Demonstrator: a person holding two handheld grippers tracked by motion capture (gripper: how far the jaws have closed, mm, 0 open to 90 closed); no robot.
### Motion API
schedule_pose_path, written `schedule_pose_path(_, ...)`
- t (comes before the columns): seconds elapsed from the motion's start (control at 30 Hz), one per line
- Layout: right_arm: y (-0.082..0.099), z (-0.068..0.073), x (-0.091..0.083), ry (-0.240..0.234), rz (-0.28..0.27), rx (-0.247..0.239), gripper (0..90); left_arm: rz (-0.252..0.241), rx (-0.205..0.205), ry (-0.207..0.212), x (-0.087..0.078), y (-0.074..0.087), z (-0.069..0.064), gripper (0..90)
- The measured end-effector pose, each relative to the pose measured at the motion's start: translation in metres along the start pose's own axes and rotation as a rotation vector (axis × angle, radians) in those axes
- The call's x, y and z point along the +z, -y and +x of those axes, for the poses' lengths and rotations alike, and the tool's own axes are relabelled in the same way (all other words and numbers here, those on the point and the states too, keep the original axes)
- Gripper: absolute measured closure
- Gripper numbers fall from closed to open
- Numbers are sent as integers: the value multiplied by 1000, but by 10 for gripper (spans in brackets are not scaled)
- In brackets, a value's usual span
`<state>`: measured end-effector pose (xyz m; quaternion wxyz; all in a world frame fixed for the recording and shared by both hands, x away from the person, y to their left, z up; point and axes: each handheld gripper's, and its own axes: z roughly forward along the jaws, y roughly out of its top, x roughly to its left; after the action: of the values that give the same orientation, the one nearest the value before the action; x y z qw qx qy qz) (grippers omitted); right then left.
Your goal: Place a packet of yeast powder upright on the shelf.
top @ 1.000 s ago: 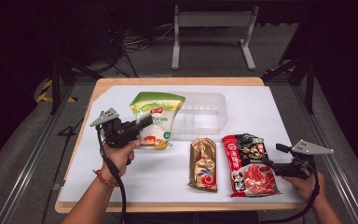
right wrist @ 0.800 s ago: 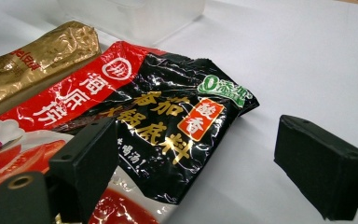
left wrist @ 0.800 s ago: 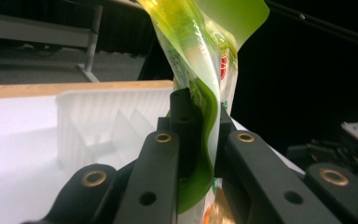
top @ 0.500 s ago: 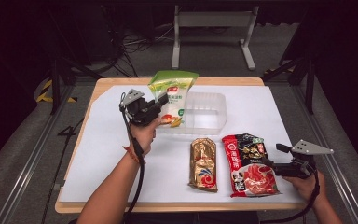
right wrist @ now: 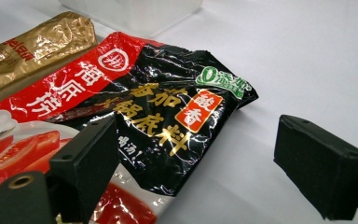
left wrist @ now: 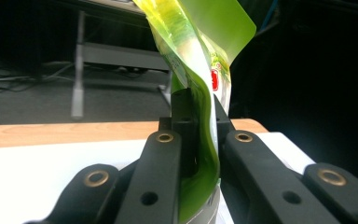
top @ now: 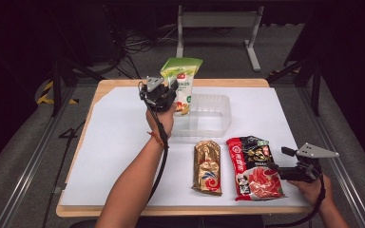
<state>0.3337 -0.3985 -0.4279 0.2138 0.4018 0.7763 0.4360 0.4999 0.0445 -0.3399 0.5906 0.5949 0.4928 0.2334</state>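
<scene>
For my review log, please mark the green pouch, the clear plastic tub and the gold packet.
green pouch (top: 182, 72), high view, on its upper printed face above the left gripper.
clear plastic tub (top: 214, 116), high view, on its right-hand wall.
gold packet (top: 207, 166), high view, on the middle of its wrapper.

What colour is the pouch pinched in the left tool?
Green pouch, fading to white lower down; clearest in the high view.

Pouch (top: 182, 80) probably above tub's (top: 214, 124) left end

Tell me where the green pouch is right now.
High view, left of centre: the green pouch hangs clamped in the left hand-held gripper, above the clear tray's left end.
</scene>
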Motion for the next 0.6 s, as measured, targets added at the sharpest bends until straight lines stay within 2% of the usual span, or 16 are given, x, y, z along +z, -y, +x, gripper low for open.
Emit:
schedule_pose_path(0.03, 0, 0, 0, -1, 0, 0, 143, -9, -14, -7, 3, 0, 0, 876)
schedule_pose_path(0.07, 0, 0, 1, -1, 1, -4, 143, -14, -20, -34, 8, -1, -1, 877)
schedule_pose_path(0.2, 0, 1, 2, -2, 10, -4, 143, -38, -56, -63, 20, 0, -3, 877)
schedule_pose_path(0.27, 1, 1, 2, 1, 11, -11, 143, -58, -41, -88, 24, 1, -7, 877)
schedule_pose_path(0.37, 1, 1, 2, 1, 10, -13, 142, -61, -42, -89, 28, 4, -12, 876)
schedule_pose_path(0.43, 1, 1, 2, 1, 10, -15, 142, -55, -40, -77, 28, 5, -14, 873)
schedule_pose_path(0.5, 1, 1, 2, 0, 10, -13, 142, -51, -49, -47, 27, 9, -16, 870)
schedule_pose_path(0.57, 1, 1, 2, 2, 9, -20, 142, -44, -57, 3, 22, 14, -17, 855)
schedule_pose_path(0.6, 1, 1, 1, 2, 10, -24, 142, -21, -45, 28, 20, 16, -18, 844)
